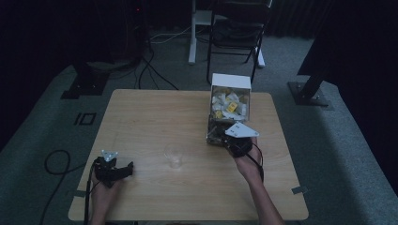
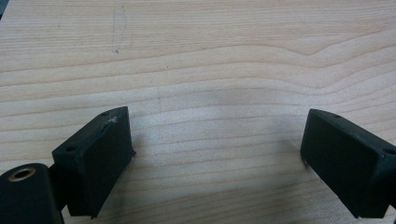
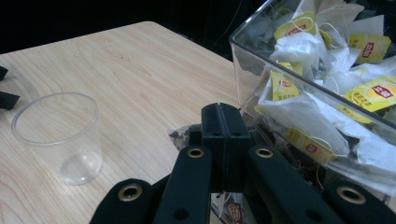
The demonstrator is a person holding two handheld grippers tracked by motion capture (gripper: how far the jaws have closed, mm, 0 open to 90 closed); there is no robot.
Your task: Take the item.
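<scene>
Right gripper view shows the right tool [image 3: 224, 122] clamped on a tea bag [image 3: 184, 135] beside the clear box [image 3: 261, 65] at the tabletop's far right, not yet in the empty cup [image 3: 58, 135], while the left tool [image 2: 212, 154] rests wide open, near left.

I sit at a light wooden table [image 1: 155, 117] on grey carpet [image 1: 338, 140] in a dim room. Beyond the table's far edge stands a dark folding chair [image 1: 237, 33] beside a white post [image 1: 192, 33]. Black cables [image 1: 150, 65] trail across the carpet left of the chair.
</scene>
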